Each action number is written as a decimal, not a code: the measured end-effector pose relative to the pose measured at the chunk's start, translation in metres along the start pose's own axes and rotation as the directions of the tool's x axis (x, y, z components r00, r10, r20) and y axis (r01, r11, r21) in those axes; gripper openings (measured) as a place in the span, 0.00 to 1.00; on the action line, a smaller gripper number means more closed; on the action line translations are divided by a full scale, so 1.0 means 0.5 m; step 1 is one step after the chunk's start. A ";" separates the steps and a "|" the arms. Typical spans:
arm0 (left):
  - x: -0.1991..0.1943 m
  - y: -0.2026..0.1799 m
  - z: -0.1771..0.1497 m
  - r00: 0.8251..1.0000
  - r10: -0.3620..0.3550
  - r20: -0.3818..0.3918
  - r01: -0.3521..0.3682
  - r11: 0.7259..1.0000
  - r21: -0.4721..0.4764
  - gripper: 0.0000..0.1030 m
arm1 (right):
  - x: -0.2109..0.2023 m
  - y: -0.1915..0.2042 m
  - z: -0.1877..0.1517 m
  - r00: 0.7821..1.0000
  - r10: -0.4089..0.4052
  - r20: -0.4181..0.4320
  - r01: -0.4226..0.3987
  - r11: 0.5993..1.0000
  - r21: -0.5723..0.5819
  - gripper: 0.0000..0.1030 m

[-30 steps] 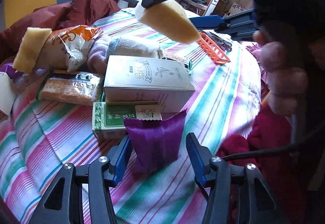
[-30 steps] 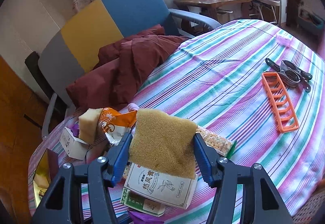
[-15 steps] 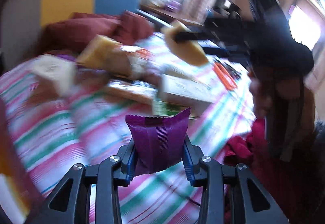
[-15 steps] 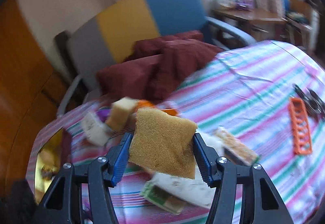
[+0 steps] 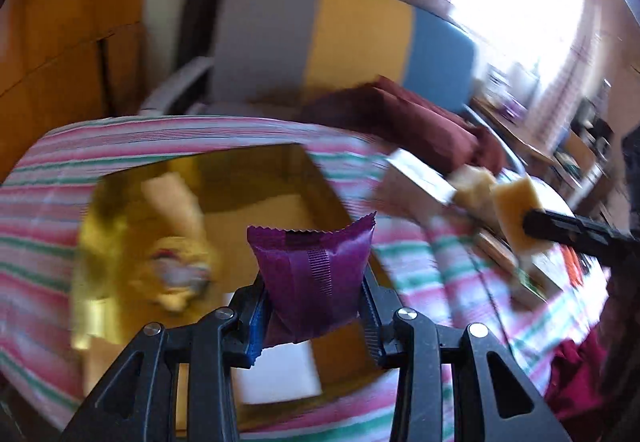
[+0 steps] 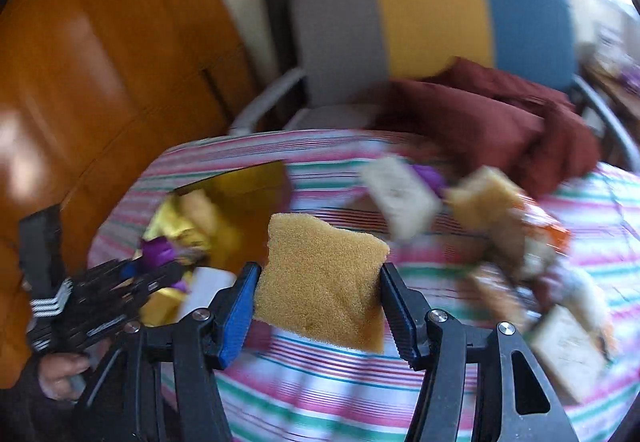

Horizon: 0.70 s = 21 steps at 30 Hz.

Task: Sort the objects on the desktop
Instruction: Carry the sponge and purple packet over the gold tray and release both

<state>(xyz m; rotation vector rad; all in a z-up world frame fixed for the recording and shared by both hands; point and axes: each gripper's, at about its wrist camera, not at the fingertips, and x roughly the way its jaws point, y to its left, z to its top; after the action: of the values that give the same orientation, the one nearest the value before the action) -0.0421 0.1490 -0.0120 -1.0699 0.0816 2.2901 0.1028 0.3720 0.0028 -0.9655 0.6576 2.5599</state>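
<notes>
My left gripper (image 5: 314, 306) is shut on a purple snack packet (image 5: 312, 274) and holds it above a shiny gold box (image 5: 116, 193) on the striped table. The gold box holds a yellow packet (image 5: 176, 274) and a pale sponge (image 5: 172, 197). My right gripper (image 6: 318, 294) is shut on a yellow-brown sponge (image 6: 320, 278), held above the table right of the gold box (image 6: 240, 181). The right gripper with its sponge (image 5: 516, 209) shows at the right of the left wrist view. The left gripper with the purple packet (image 6: 158, 256) shows at the left of the right wrist view.
A pile of boxes, sponges and snack bags (image 6: 500, 242) lies on the striped tablecloth (image 6: 320, 394) to the right. A grey, yellow and blue chair (image 6: 432, 21) with dark red cushions (image 6: 480, 121) stands behind the table. A wooden cabinet (image 6: 100, 61) is at the left.
My left gripper closed on the purple packet, lifted it and swung left over the gold box. My right gripper, still holding the sponge, also swung left toward the box.
</notes>
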 end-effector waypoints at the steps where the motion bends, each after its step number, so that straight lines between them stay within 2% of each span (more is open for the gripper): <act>1: -0.002 0.018 0.001 1.000 0.022 0.000 -0.022 1.000 -0.011 0.38 | 0.011 0.022 0.000 1.000 0.017 -0.008 -0.017 1.000 -0.015 0.58; 3: 0.001 0.046 0.007 0.997 0.070 -0.014 -0.071 0.997 -0.034 0.45 | 0.040 0.077 0.008 0.998 0.055 -0.024 -0.056 0.998 -0.041 0.62; 5: -0.001 0.062 0.006 0.997 0.076 -0.015 -0.077 0.996 -0.053 0.51 | 0.066 0.109 0.011 0.994 0.099 -0.038 -0.100 0.995 -0.029 0.63; 10: -0.022 0.101 -0.007 0.996 0.095 -0.004 -0.094 0.992 -0.087 0.53 | 0.109 0.175 -0.002 0.990 0.118 -0.081 -0.122 0.991 -0.053 0.66; 16: -0.034 0.119 -0.022 0.994 0.111 -0.014 -0.111 0.986 -0.123 0.53 | 0.110 0.185 -0.025 0.989 0.103 -0.102 -0.111 0.991 -0.073 0.67; 18: -0.039 0.116 -0.024 0.992 0.126 -0.011 -0.126 0.985 -0.117 0.53 | 0.107 0.176 -0.033 0.990 0.098 -0.102 -0.104 0.993 -0.056 0.74; 21: -0.048 0.113 -0.030 0.990 0.139 -0.009 -0.139 0.984 -0.109 0.53 | 0.103 0.165 -0.041 0.990 0.093 -0.104 -0.096 0.995 -0.028 0.76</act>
<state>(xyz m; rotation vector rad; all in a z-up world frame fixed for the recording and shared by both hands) -0.0510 0.0865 -0.0154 -1.1535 0.0325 2.4434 0.0396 0.2990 -0.0210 -1.1082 0.7075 2.6246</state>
